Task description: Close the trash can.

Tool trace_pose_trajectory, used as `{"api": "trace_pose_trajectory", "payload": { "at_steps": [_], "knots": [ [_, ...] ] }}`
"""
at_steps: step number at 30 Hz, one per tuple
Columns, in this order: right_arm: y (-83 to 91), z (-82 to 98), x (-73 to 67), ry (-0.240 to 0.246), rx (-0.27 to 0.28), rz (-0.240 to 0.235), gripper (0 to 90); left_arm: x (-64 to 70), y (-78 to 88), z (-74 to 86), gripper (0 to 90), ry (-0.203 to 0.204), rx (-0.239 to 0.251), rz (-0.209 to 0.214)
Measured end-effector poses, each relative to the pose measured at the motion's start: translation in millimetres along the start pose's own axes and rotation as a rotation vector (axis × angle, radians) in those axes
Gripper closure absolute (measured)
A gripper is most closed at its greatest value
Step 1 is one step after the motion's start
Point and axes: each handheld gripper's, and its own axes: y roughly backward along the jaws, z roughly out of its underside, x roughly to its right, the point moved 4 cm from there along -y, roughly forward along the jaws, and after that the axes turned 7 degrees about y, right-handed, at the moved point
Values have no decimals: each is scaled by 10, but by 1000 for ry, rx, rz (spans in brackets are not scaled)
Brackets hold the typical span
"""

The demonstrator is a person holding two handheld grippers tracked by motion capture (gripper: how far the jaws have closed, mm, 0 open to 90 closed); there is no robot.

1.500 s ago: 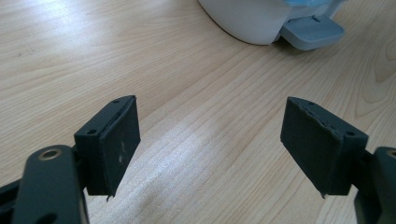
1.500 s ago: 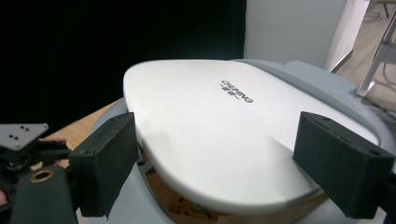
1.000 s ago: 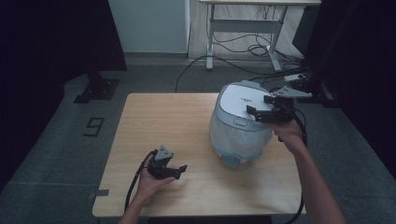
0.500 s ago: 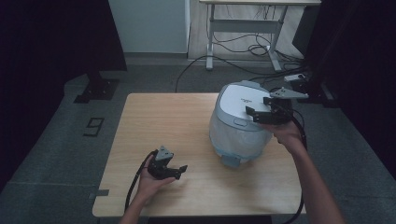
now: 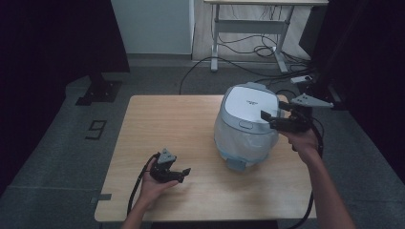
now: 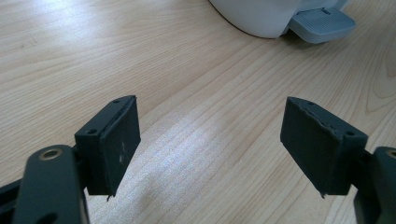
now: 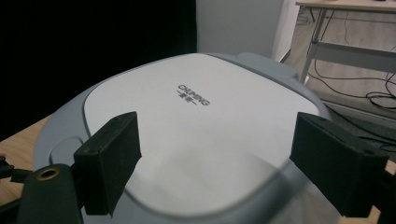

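Observation:
A white and grey rice cooker (image 5: 246, 124) with its lid down stands on the right half of the wooden table (image 5: 181, 119). My right gripper (image 5: 273, 112) hovers at the cooker's right edge, level with the lid, its jaws wide apart. In the right gripper view the lid (image 7: 201, 126) lies just beyond the open right gripper (image 7: 215, 154), with nothing gripped. My left gripper (image 5: 184, 172) rests low near the table's front left, open and empty. The left gripper view has the open left gripper (image 6: 212, 140) over bare wood, with the cooker's base (image 6: 275, 18) farther off.
A light desk frame (image 5: 253, 24) stands on the floor behind the table, with cables (image 5: 248, 62) and a power strip (image 5: 303, 78) around it. Dark curtains hang at left and right. The table's left half is bare wood.
My right gripper has shifted a little to the right along the cooker's edge. The left gripper and the cooker have stayed where they were.

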Motion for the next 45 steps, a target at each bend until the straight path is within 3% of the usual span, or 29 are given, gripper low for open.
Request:
{"api": "trace_pose_trajectory", "payload": {
  "at_steps": [7, 11, 22, 32, 42, 45],
  "knots": [
    [280, 250, 55, -3, 34, 32, 158, -14, 10, -1, 200, 8, 4, -5],
    [407, 408, 44, -10, 60, 23, 159, -31, 6, 6, 199, 14, 4, -8],
    [637, 878, 69, -42, 64, 40, 160, -47, 12, 12, 200, 16, 1, -15],
    [634, 1388, -19, -53, -1, 20, 159, -90, 18, 24, 200, 21, -1, -24],
    [475, 2004, -63, -86, -132, 18, 162, -103, 23, 26, 199, 27, 0, -28],
    [435, 2105, -64, -81, -164, 17, 162, -109, 23, 29, 200, 25, -3, -33]
  ]
}}
